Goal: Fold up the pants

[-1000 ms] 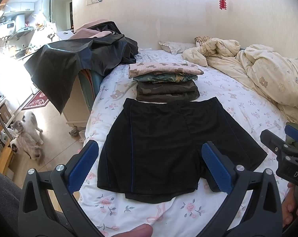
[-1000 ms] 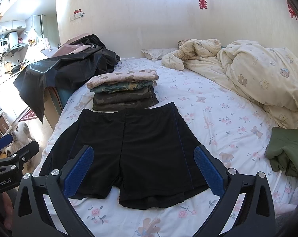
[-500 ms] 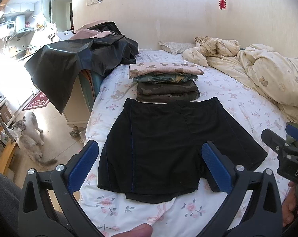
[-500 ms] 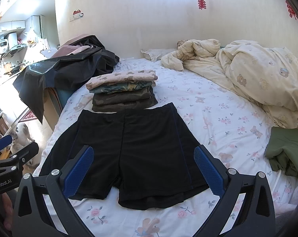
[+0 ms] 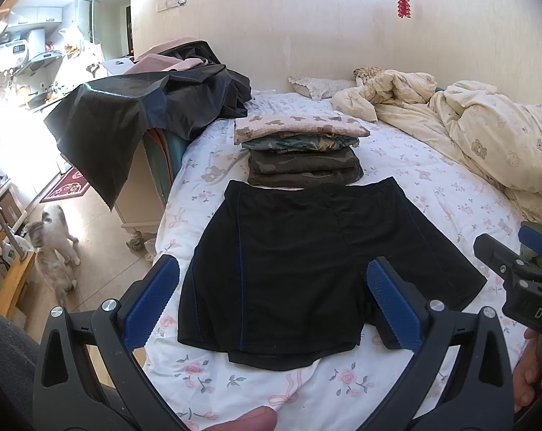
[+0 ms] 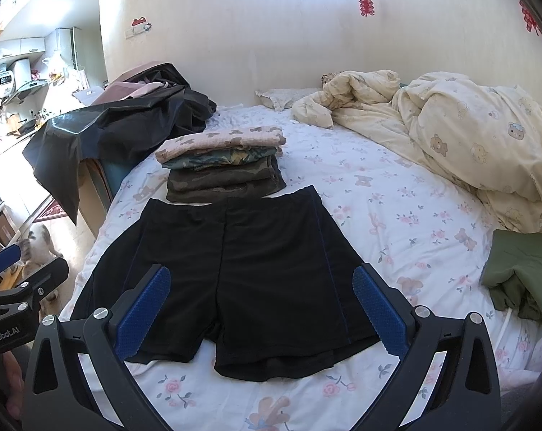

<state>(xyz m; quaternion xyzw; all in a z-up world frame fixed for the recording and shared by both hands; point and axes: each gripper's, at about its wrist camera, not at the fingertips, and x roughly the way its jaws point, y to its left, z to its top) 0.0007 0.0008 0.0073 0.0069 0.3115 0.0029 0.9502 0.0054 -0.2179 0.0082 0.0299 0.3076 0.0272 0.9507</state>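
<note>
Right now your black shorts (image 6: 235, 269) lie spread flat on the floral bedsheet (image 6: 396, 222), waistband just beside the stack of folded clothes (image 6: 224, 165), and both the left gripper (image 5: 271, 305) and right gripper (image 6: 260, 305) hover above the hems, jaws spread wide, holding nothing. The cloth looks thin, limp and probably slick, so pinch both layers at an outer hem corner and at the waistband on that side, or it will likely sag and slide.

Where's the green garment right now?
The green garment lies crumpled at the right edge of the right wrist view, on the floral sheet, right of the black shorts and below the cream duvet.
</note>
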